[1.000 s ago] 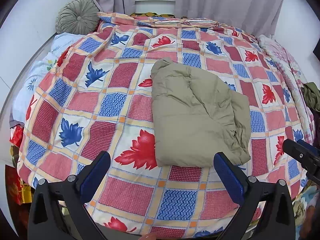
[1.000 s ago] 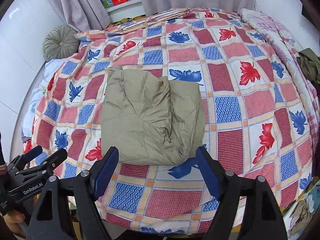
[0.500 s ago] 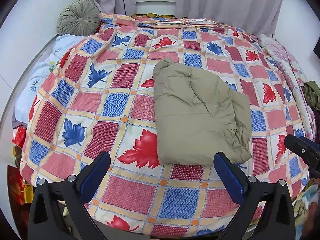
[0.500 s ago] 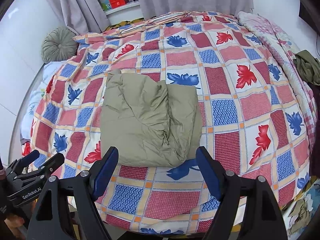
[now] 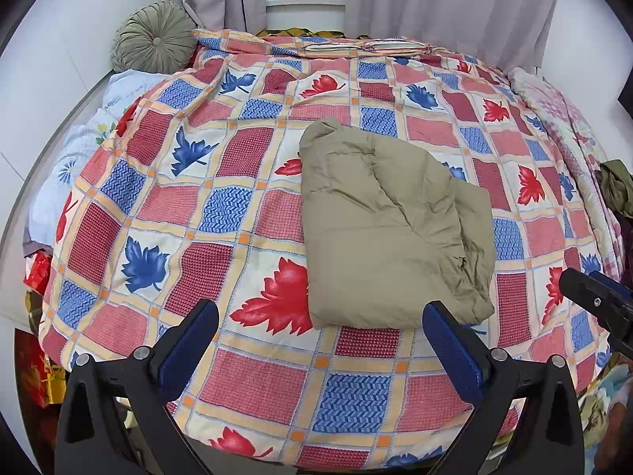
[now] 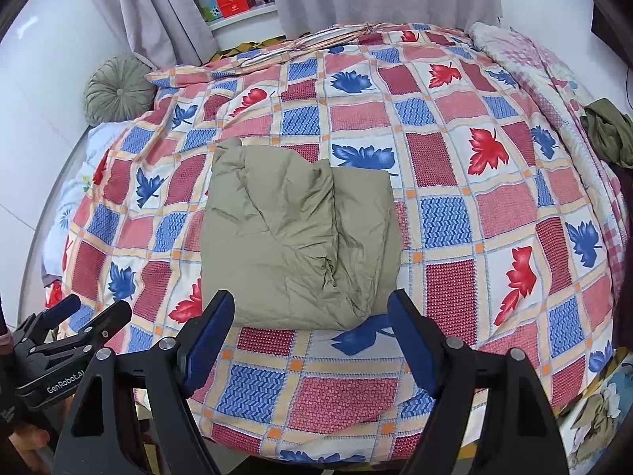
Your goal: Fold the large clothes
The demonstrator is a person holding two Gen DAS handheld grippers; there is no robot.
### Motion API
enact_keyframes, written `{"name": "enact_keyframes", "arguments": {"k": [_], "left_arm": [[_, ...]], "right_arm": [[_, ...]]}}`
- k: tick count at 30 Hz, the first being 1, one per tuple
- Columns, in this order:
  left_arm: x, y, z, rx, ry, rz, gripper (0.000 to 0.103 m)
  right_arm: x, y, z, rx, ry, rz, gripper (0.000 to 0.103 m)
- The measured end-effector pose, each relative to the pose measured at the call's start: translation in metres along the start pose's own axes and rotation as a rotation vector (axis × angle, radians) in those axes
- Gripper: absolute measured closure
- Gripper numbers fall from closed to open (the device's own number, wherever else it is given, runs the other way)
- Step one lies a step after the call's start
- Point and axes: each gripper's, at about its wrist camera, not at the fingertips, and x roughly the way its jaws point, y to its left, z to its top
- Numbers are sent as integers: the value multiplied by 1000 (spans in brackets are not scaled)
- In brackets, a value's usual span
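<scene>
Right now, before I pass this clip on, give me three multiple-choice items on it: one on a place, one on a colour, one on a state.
1. Where does the round pleated grey-green cushion lie?
A. At the far left corner of the bed, against the wall
B. On top of the folded garment
C. Between the right gripper's fingers

2. What colour is the puffy folded garment on the leaf-patterned patchwork quilt?
A. Bright red
B. Khaki olive
C. Navy blue

3. How do the left gripper and the right gripper stand?
A. Both clamped on the garment
B. One shut, one open
C. Both open and holding nothing

Answers:
1 A: both views show it behind the quilt's far left edge.
2 B: the bundle is khaki olive all over.
3 C: the blue pads stand wide apart, short of the garment, with only quilt between them.
</scene>
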Motion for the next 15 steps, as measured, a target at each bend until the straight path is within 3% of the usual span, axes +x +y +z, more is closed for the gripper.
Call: {"name": "enact_keyframes", "arguments": {"k": [15], "left_arm": [[-1,-1,0,0,0,0,0]], "right_arm": [[-1,2,0,2,-1,1,21]]}}
